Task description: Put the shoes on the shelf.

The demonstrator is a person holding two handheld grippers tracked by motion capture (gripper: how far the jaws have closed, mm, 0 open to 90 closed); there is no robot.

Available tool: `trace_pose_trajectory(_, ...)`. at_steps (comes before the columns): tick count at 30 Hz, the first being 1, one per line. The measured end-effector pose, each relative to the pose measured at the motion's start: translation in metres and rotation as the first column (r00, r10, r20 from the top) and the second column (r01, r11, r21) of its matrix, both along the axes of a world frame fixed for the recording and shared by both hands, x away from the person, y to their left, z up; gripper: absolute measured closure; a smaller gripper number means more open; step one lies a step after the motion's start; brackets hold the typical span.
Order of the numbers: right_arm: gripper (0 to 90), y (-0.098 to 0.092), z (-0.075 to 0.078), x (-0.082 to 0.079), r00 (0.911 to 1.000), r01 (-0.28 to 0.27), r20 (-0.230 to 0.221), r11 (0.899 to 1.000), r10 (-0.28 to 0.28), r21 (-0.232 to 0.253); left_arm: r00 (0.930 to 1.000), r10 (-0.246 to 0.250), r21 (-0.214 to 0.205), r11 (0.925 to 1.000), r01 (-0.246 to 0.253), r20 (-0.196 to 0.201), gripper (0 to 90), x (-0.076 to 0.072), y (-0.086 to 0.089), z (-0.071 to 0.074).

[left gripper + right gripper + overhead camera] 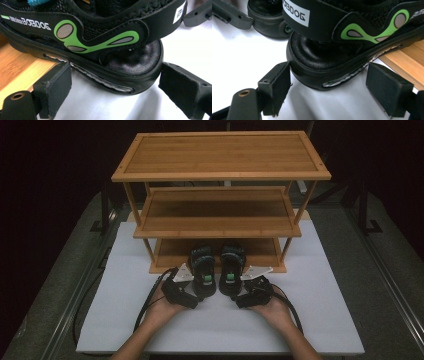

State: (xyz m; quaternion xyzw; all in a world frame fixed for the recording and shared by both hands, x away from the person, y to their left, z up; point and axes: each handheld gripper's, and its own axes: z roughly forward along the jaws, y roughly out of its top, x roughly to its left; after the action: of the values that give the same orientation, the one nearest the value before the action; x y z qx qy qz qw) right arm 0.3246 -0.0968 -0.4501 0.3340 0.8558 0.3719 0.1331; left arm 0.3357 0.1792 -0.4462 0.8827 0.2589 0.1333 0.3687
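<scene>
Two black sandals with green marks lie side by side, the left sandal (203,269) and the right sandal (232,268). Their toes rest on the bottom shelf (170,254) of a bamboo rack, and their heels hang over the white board (310,310). My left gripper (198,295) is at the left sandal's heel (135,62), jaws open on either side of the sole (115,83). My right gripper (241,297) straddles the right sandal's heel (312,57) the same way (329,80). One pad sits close against each sole, the other stands apart.
The three-tier bamboo rack (220,155) stands at the back of the white board, its middle shelf (215,215) low over the sandals' toes. The bottom shelf's front edge (407,60) runs under both soles. Both forearms come in from the near edge.
</scene>
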Motion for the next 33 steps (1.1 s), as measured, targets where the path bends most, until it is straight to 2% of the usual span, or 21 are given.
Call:
trace_pose_trajectory(5,22.1,-0.002,0.003,0.003,1.0000,-0.005,0.006,1.000,0.005,0.020,1.0000,0.009,-0.012,0.9999,-0.009,-0.001,14.0,0.005,0.004,0.003)
trace_pose_trajectory(9,23.5,-0.004,0.006,0.007,1.0000,-0.004,0.001,0.999,0.004,0.045,0.9994,0.031,-0.081,0.9962,-0.032,-0.015,14.0,0.012,0.009,0.007)
trace_pose_trajectory(12,24.9,-0.006,0.006,0.010,1.0000,-0.003,0.004,0.998,0.003,0.060,0.9991,0.042,-0.105,0.9935,-0.043,-0.010,14.6,0.016,0.012,0.010)
trace_pose_trajectory(13,25.6,-0.007,0.007,0.011,1.0000,-0.002,0.000,0.998,0.002,0.070,0.9988,0.045,-0.129,0.9905,-0.047,-0.021,14.5,0.019,0.013,0.012)
trace_pose_trajectory(15,31.0,-0.010,0.011,0.013,0.9999,-0.004,0.013,0.995,0.002,0.102,0.9983,0.058,-0.110,0.9922,-0.058,-0.002,14.8,0.022,0.014,0.014)
trace_pose_trajectory(16,33.6,-0.011,0.015,0.014,0.9998,-0.002,0.019,0.993,0.000,0.114,0.9982,0.060,-0.123,0.9905,-0.060,-0.010,15.6,0.024,0.014,0.014)
trace_pose_trajectory(17,35.4,-0.010,0.017,0.016,0.9996,0.002,0.030,0.995,-0.005,0.100,0.9982,0.056,-0.131,0.9897,-0.058,-0.021,15.9,0.027,0.015,0.013)
trace_pose_trajectory(18,35.1,-0.009,0.016,0.018,0.9994,0.006,0.033,0.996,-0.009,0.084,0.9982,0.055,-0.134,0.9894,-0.058,-0.024,15.9,0.028,0.014,0.012)
trace_pose_trajectory(21,34.7,-0.010,0.015,0.022,0.9996,0.007,0.026,0.995,-0.009,0.101,0.9983,0.054,-0.134,0.9894,-0.057,-0.020,15.9,0.031,0.014,0.013)
trace_pose_trajectory(25,34.9,-0.010,0.015,0.027,0.9997,0.007,0.024,0.995,-0.010,0.096,0.9986,0.044,-0.144,0.9885,-0.047,-0.028,21.2,0.037,0.014,0.013)
trace_pose_trajectory(27,35.8,-0.009,0.015,0.032,0.9993,0.016,0.033,0.996,-0.019,0.090,0.9988,0.039,-0.147,0.9882,-0.043,-0.030,26.8,0.040,0.014,0.013)
trace_pose_trajectory(33,36.1,-0.007,0.012,0.042,0.9981,0.045,0.036,0.994,-0.049,0.104,0.9980,0.057,-0.145,0.9876,-0.061,-0.027,30.1,0.051,0.016,0.012)
